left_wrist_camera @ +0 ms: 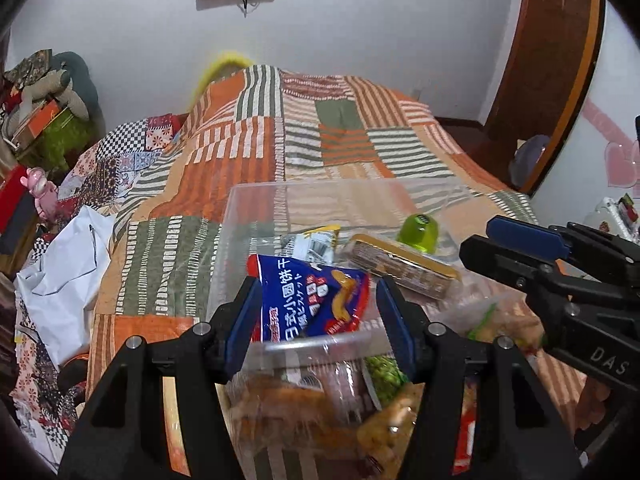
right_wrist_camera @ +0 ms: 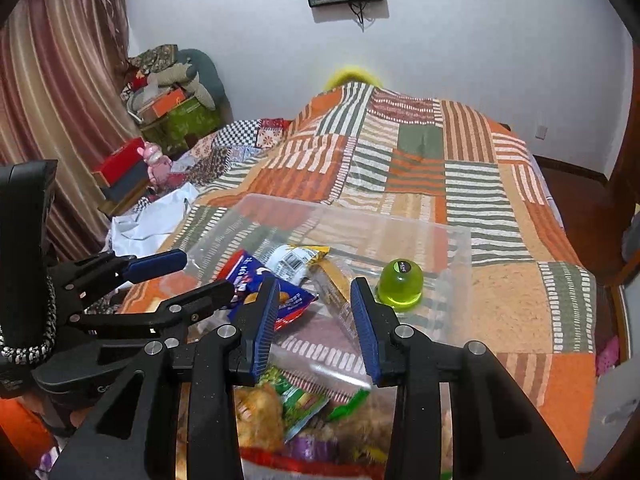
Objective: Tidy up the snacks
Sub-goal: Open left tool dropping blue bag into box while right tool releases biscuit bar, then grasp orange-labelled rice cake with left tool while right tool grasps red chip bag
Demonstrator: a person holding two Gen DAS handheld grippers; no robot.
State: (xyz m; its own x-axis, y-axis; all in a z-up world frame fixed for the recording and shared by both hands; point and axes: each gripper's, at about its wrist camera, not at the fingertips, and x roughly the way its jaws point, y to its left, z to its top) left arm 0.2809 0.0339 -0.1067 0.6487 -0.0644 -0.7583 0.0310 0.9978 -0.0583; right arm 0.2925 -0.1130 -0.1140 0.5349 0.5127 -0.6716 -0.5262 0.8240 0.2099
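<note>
Snacks: blue biscuit bag [left_wrist_camera: 312, 300] sits between the left gripper [left_wrist_camera: 316, 320] fingers, parted, unpinched; right gripper [right_wrist_camera: 314, 322] gapes empty beside it

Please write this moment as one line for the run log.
left gripper: open, around blue snack bag | right gripper: open, empty | clear bin: holds green jelly cup

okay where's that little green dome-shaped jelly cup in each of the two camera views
Left wrist view: the green dome-shaped jelly cup is right of centre, at the far right of the clear plastic bin, behind a long yellow-edged packet.
Right wrist view: the cup is near centre, just beyond the right gripper's right-hand fingertip.
Shared landmark: the blue biscuit bag, left of the cup in both.
</note>
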